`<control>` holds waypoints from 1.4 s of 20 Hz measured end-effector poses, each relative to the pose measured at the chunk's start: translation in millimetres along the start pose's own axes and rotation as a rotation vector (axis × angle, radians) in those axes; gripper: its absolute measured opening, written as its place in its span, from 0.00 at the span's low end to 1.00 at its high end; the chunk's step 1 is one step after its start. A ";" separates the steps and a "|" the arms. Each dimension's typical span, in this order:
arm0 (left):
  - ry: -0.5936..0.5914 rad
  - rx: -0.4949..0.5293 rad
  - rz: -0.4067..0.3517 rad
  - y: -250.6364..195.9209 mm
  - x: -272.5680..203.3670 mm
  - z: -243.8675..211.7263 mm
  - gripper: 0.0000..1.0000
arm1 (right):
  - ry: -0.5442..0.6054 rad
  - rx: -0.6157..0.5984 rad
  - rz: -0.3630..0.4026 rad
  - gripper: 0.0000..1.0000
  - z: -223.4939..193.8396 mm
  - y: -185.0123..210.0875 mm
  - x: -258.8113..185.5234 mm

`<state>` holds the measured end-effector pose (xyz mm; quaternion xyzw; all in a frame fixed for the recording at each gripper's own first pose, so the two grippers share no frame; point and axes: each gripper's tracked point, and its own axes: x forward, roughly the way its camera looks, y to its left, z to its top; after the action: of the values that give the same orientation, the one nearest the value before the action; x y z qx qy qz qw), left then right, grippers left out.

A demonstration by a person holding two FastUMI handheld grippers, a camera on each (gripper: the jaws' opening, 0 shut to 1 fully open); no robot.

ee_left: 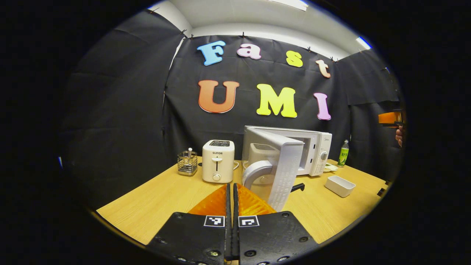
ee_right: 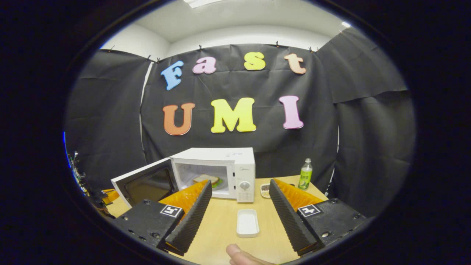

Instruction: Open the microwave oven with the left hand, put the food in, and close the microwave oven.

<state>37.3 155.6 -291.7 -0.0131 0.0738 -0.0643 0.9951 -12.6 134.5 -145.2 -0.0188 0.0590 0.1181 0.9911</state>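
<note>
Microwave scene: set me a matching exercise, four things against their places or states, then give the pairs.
Things:
1. microwave door
2. sandwich
3. green bottle
4. white tray

Places or states:
A. lying on the table in front of the microwave
B. swung open
C. standing to the right of the microwave in the right gripper view
D. inside the microwave

Pairs: 1-B, 2-D, 3-C, 4-A
</note>
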 end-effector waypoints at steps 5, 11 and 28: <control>0.010 -0.016 -0.057 -37.3 8.5 -4.2 0.00 | 0.017 0.013 0.005 0.92 -2.2 -22.4 -24.3; 0.022 0.020 -0.143 -87.6 28.0 -8.2 0.00 | -0.008 0.048 0.006 0.99 4.7 -43.5 -42.2; 0.040 0.020 -0.339 -187.8 109.5 -16.9 0.00 | -0.025 0.127 0.112 0.99 0.2 -52.5 -45.4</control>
<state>118.6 -45.1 -317.6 -0.0141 0.0896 -0.2324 0.9684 -43.9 73.0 -138.3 0.0492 0.0549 0.1696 0.9828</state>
